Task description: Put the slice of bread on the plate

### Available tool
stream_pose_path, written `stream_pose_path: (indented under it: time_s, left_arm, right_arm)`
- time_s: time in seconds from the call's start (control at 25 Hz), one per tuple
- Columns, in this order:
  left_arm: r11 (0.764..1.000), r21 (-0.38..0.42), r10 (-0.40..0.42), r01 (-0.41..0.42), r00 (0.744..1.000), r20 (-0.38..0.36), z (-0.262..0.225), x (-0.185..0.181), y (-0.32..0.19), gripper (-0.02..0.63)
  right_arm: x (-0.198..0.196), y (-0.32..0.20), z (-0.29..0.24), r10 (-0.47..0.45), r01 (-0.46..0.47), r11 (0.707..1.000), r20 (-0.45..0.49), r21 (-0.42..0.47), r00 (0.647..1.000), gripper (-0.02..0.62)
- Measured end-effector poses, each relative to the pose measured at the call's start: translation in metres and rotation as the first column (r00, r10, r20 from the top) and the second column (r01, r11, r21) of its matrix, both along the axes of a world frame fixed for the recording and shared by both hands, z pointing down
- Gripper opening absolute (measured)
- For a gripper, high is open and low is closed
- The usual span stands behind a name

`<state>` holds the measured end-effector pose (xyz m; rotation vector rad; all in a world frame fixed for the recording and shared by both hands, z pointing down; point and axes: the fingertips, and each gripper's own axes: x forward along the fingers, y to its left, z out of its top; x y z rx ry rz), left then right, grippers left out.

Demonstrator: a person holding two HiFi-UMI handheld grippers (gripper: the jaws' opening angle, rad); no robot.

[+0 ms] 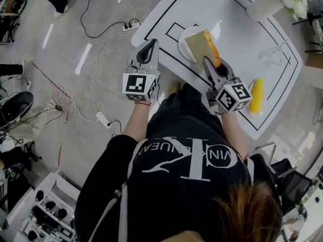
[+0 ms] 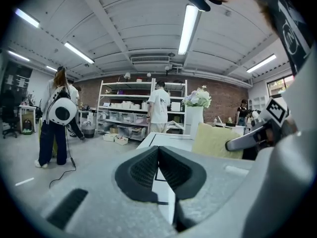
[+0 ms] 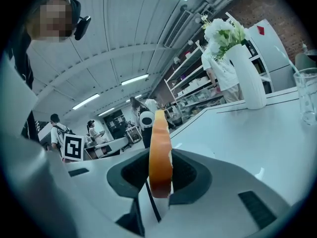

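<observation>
Orange-crusted bread slice [image 1: 201, 44] clamped in right gripper [image 1: 208, 60] over plate [image 1: 182, 45]; left gripper [image 1: 151, 44] closed, empty; black shirt [image 1: 192, 185] print "CK".

Head view: from your head, steeply down onto the table [image 1: 202, 4]. Left gripper view: close along its jaws, level, toward shelves [image 2: 129, 108]. Right gripper view: likewise, across the table. Shared by all: table, bread slice [image 1: 201, 45].
</observation>
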<state>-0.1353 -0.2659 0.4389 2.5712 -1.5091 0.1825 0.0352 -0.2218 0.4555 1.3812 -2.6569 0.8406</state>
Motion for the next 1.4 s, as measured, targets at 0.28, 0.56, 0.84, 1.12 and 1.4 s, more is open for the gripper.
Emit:
stream_pose_path:
  time_s: [0.28,0.56,0.84,1.12,1.4]
  left_arm:
    - [1.0,-0.013,-0.015,0.015,1.0,-0.004,0.001,0.007,-0.013,0.005]
    - [0.999,-0.046,-0.002,0.001,1.0,-0.007,0.013,0.022,-0.012,0.005]
    - [0.998,-0.059,-0.022,0.022,1.0,0.002,0.017,0.013,-0.009,0.005]
    - [0.998,-0.065,-0.02,0.02,1.0,-0.007,0.018,0.015,-0.011,0.005]
    - [0.997,-0.078,0.003,-0.004,1.0,-0.023,0.021,0.021,-0.011,0.005]
  right_arm:
    - [-0.015,-0.021,0.011,-0.048,0.051,0.996,0.054,-0.068,0.997,0.098]
    - [-0.021,-0.031,0.025,-0.043,0.058,0.989,0.112,-0.132,0.993,0.098]
    - [-0.021,-0.036,0.037,-0.019,0.045,0.982,0.141,-0.185,0.99,0.1]
    - [-0.021,-0.036,0.044,-0.047,0.05,0.983,0.02,-0.179,0.999,0.113]
    - [-0.02,-0.037,0.053,-0.066,0.041,0.983,-0.135,-0.177,0.989,0.188]
